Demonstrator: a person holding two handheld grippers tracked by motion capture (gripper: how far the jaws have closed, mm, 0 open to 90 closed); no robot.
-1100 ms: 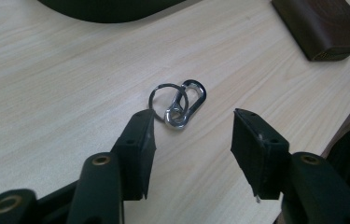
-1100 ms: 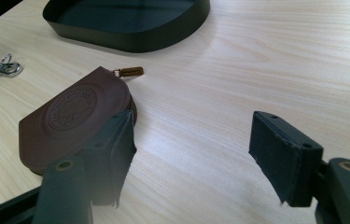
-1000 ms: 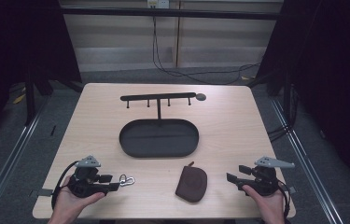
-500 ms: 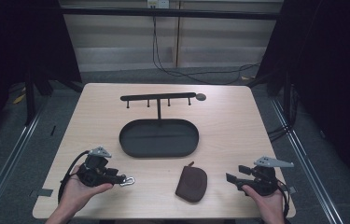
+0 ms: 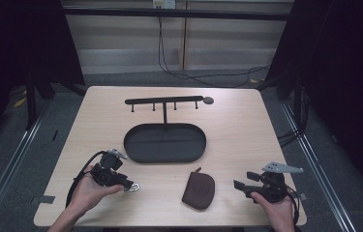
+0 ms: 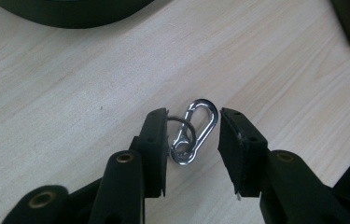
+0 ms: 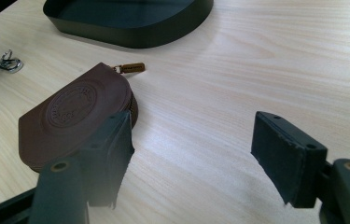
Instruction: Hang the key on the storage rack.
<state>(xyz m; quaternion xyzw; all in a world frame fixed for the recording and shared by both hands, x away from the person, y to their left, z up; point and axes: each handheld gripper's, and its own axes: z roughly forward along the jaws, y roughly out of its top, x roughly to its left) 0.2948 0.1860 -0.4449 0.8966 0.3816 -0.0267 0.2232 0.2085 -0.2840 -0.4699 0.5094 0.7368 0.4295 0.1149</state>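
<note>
A small silver carabiner (image 6: 196, 133) with a key ring lies flat on the wooden table (image 5: 247, 130), near its front left. My left gripper (image 5: 129, 184) is lowered over it. In the left gripper view (image 6: 193, 114) the jaws stand on either side of the clip and have just been closing. The left pad is at the ring and the right pad stands a little apart from the clip, so nothing is gripped. A brown round zip pouch (image 5: 198, 190) lies at the front middle. My right gripper (image 5: 243, 180) rests open to its right, with bare wood between its jaws (image 7: 192, 121) and the pouch (image 7: 70, 116) beside its left jaw.
A black oval tray (image 5: 130, 145) sits mid-table, with a black bar of hooks (image 5: 164, 101) on a post rising behind it. The tray's rim (image 7: 130, 37) lies beyond the pouch. The carabiner (image 7: 8, 63) and the left gripper's tip show at the far left of the right gripper view.
My left hand has moved right along the front of the table to the carabiner, and its jaws now stand around the clip. The right hand and the pouch have stayed put.
</note>
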